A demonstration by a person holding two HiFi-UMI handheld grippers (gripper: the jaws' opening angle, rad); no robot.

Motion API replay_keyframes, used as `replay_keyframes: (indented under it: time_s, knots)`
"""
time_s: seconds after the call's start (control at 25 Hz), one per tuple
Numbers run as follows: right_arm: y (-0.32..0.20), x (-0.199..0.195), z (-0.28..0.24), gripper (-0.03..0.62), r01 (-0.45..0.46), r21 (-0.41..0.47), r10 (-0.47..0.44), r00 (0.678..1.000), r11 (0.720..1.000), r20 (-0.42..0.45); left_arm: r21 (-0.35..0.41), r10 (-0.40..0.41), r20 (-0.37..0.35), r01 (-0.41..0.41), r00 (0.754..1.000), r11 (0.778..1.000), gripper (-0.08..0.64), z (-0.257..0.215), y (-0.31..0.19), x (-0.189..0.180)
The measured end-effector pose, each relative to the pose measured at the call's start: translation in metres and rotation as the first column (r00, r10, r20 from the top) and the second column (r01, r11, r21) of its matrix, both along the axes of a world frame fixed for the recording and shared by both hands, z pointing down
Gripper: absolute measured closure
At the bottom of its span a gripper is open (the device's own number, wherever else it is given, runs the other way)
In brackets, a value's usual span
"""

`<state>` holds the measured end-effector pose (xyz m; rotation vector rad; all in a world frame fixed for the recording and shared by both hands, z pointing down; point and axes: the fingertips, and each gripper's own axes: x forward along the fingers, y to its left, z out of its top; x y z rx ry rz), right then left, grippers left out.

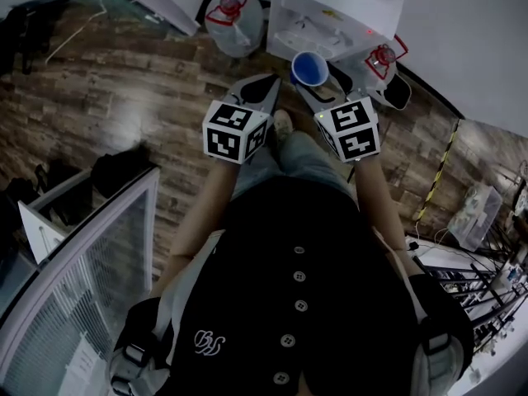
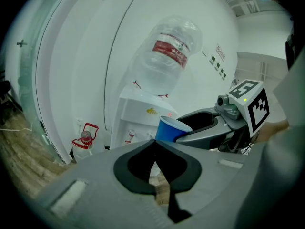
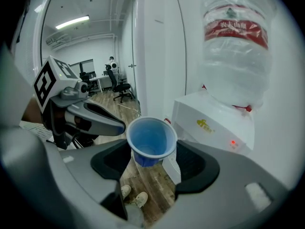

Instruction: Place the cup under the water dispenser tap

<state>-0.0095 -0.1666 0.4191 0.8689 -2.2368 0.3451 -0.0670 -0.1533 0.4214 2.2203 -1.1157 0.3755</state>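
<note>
A blue plastic cup [image 3: 151, 140] sits upright between the jaws of my right gripper [image 3: 152, 150], which is shut on it. In the head view the cup [image 1: 309, 68] hangs in front of the white water dispenser [image 1: 334, 15], a short way off it. The dispenser [image 3: 214, 123] carries a large clear bottle [image 3: 236, 46] with a red label. My left gripper [image 2: 155, 149] is shut with nothing in it and sits just left of the cup [image 2: 169, 129]. Past it the dispenser's small taps [image 2: 130, 135] show, with the cup apart from them.
A clear water bottle with a red handle [image 1: 235, 11] stands on the wood floor left of the dispenser, another [image 1: 384, 56] to its right. White wall panels lie behind. A glass partition [image 1: 91, 254] is at my left, and a desk with cables [image 1: 487, 304] at my right.
</note>
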Motion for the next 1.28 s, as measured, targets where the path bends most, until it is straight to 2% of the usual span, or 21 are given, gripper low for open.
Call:
replay_keyframes:
  time_s: [0.2, 0.52, 0.8, 1.04, 1.28]
  knots:
    - [-0.006, 0.0, 0.01, 0.295, -0.007, -0.005, 0.007, 1.0, 1.0, -0.007, -0.026, 0.013, 0.03, -0.012, 0.999, 1.0, 0.56, 0.014, -0.004, -0.004]
    - [-0.021, 0.003, 0.032, 0.295, -0.027, -0.018, 0.026, 0.999, 0.999, -0.02, -0.068, 0.02, 0.036, -0.018, 0.999, 0.998, 0.56, 0.041, -0.01, -0.011]
    - [-0.03, -0.001, 0.062, 0.295, 0.0, -0.032, -0.002, 0.999, 0.999, -0.051, -0.107, 0.013, 0.012, -0.012, 1.0, 0.994, 0.56, 0.075, -0.013, -0.01]
    - [-0.045, -0.004, 0.082, 0.295, -0.009, -0.017, 0.009, 0.999, 1.0, -0.046, -0.1, -0.012, -0.02, 0.01, 1.0, 0.995, 0.56, 0.097, -0.026, -0.014]
    - [-0.049, -0.009, 0.11, 0.295, 0.008, -0.005, -0.009, 0.998, 1.0, -0.06, -0.115, -0.031, -0.014, 0.029, 0.999, 0.993, 0.56, 0.121, -0.032, -0.015]
